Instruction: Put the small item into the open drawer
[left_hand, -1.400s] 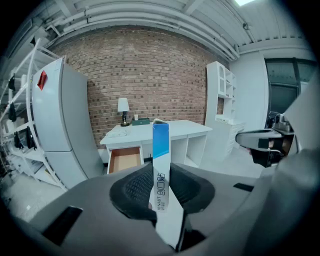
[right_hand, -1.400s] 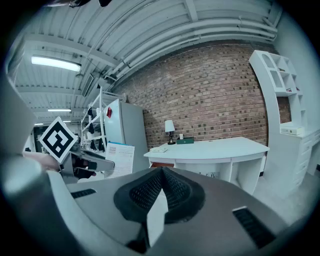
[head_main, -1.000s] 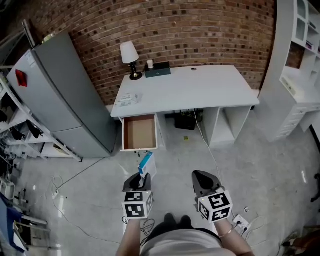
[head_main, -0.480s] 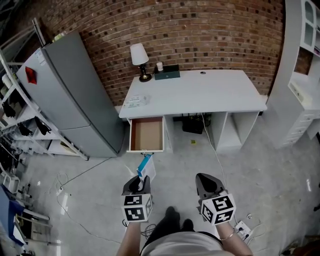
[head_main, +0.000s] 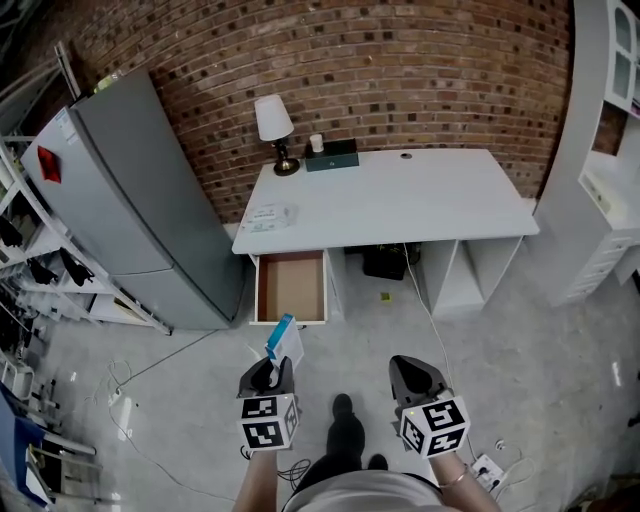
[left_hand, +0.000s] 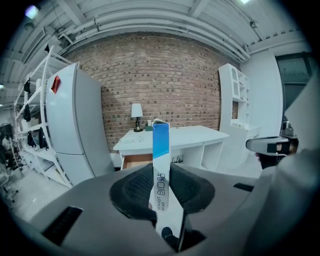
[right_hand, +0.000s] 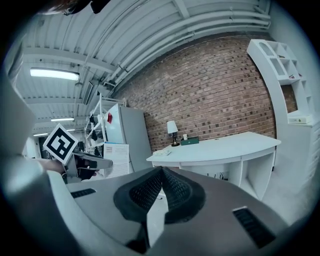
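Grip check: your left gripper (head_main: 268, 372) is clamped on the small box (head_main: 284, 340), a slim white carton with a blue upper end. In the left gripper view the dark pads (left_hand: 135, 187) press on its two flat sides and the box stands nearly upright, with its blue end poking well above them. You hold it over the grey floor (head_main: 520, 340), near the front of the drawer (head_main: 291, 287) but not over it. That drawer stands pulled out under the left end of the white desk (head_main: 400, 195), and its brown bottom shows bare. Your right gripper (head_main: 410, 375) hangs level with the left one, well apart from it; its jaws are pressed together at the tips with nothing between them. On the desk's far edge you have a lamp (head_main: 273, 125) and, just beside it, a dark box (head_main: 332, 155); a flat packet (head_main: 268, 215) lies near the left front corner. A grey fridge (head_main: 130, 200) stands to the left of the desk, against the brick wall (head_main: 400, 60).
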